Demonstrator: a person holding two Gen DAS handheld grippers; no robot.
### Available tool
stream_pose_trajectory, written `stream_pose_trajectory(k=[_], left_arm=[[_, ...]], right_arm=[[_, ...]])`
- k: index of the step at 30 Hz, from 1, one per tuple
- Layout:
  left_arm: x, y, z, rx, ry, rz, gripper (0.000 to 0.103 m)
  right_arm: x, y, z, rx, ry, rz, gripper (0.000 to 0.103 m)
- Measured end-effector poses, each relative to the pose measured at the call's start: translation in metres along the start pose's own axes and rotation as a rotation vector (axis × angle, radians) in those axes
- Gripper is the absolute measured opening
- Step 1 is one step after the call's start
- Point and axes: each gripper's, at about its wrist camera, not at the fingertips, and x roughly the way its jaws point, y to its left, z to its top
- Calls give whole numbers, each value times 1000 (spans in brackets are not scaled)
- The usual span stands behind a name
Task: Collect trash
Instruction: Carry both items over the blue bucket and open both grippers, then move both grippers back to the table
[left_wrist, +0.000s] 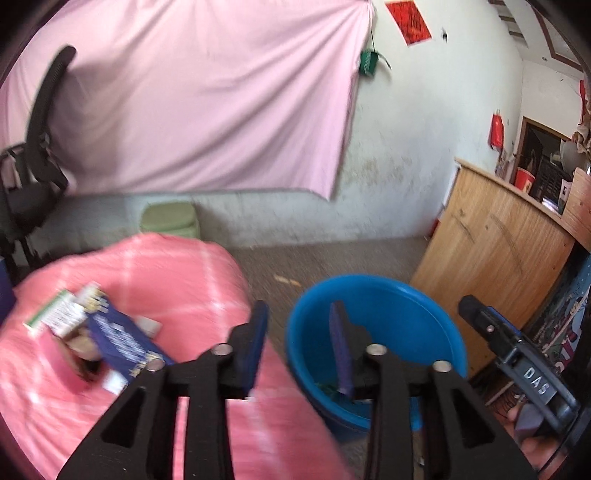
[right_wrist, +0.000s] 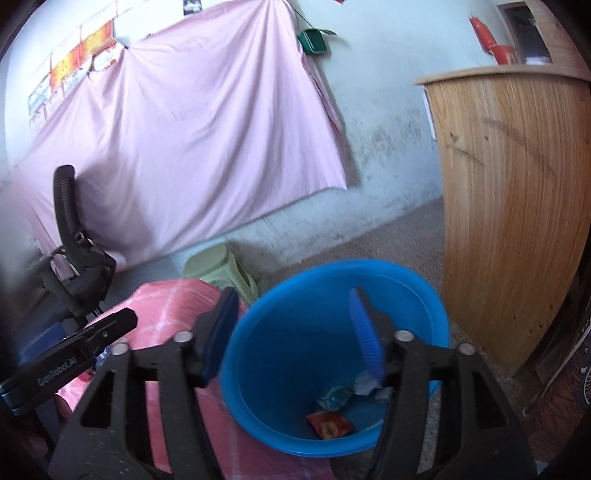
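Right gripper (right_wrist: 295, 332) spread wide above blue bucket (right_wrist: 417, 295) (wrappers (right_wrist: 330, 424) at bottom); left gripper (left_wrist: 301, 343) part-open, empty, boxes (left_wrist: 92, 332) remain on pink table (left_wrist: 166, 266).

Black office chair (left_wrist: 40, 155) against pink sheet (left_wrist: 207, 96); wooden counter (right_wrist: 517, 206) right

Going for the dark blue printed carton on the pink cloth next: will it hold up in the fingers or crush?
The dark blue printed cardboard carton looks thin-walled and probably empty, so likely light and apt to dent if squeezed across its wide faces. It leans on other small boxes, so pulling it may shift them. The soft pink checked cloth under it should stop sliding.
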Motion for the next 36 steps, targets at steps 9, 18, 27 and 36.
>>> stream_pose_trajectory(k=[9,18,27,36], left_arm=[[-70,59,-3,-36,-209,160,94],[-132,107,-23,-46,-340,295,101],[-176,156,-49,-57,-423,406,101],[-176,193,-69,-86,-397,445,101]], right_arm=[[-18,47,7,-46,-109,104,103],[-45,121,0,-181,-225,257,103],[-46,183,-21,-347,-254,331,103],[-24,216,-38,-438,-187,334,103]])
